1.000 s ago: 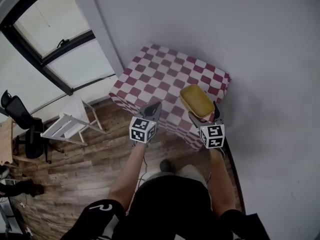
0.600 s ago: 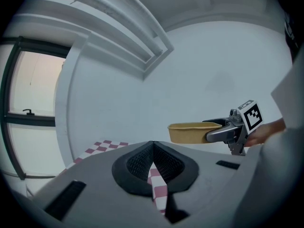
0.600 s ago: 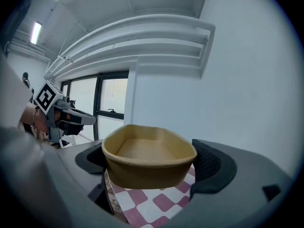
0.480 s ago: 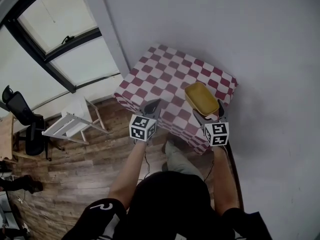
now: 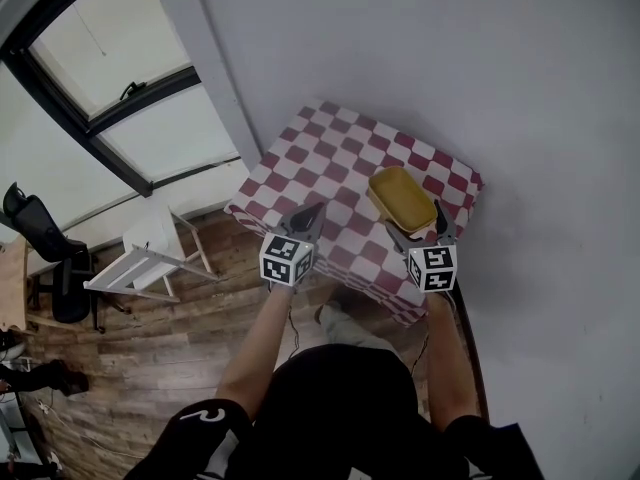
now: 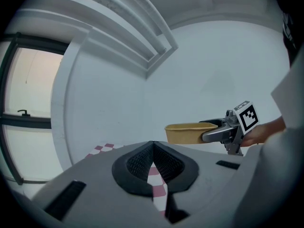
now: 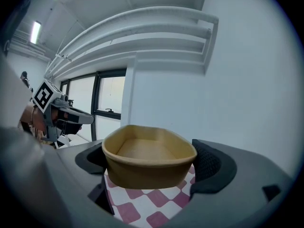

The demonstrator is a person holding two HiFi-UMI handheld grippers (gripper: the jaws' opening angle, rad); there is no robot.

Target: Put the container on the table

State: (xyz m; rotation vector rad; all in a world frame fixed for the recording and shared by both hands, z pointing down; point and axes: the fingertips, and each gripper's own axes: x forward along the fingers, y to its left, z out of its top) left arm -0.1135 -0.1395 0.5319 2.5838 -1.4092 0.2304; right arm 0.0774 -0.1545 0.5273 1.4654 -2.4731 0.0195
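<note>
A shallow yellow container (image 5: 402, 199) hangs over the right part of a table with a red-and-white checked cloth (image 5: 330, 163). My right gripper (image 5: 414, 230) is shut on its near end. In the right gripper view the container (image 7: 142, 151) sits between the two black pads of the right gripper (image 7: 151, 164), a little above the cloth (image 7: 142, 208). My left gripper (image 5: 308, 216) is shut and holds nothing, over the table's near edge. In the left gripper view the left gripper (image 6: 152, 148) has its pads pressed together, and the container (image 6: 186, 133) shows to the right.
The table stands in a corner against a pale wall (image 5: 500, 88), beside a large window (image 5: 110, 78). A white folding chair (image 5: 145, 258) leans on the wooden floor (image 5: 150, 368) at the left. A black office chair (image 5: 45, 253) stands farther left.
The person has stepped closer to the table. Both grippers now reach farther over the cloth, and the container has travelled with the right gripper.
</note>
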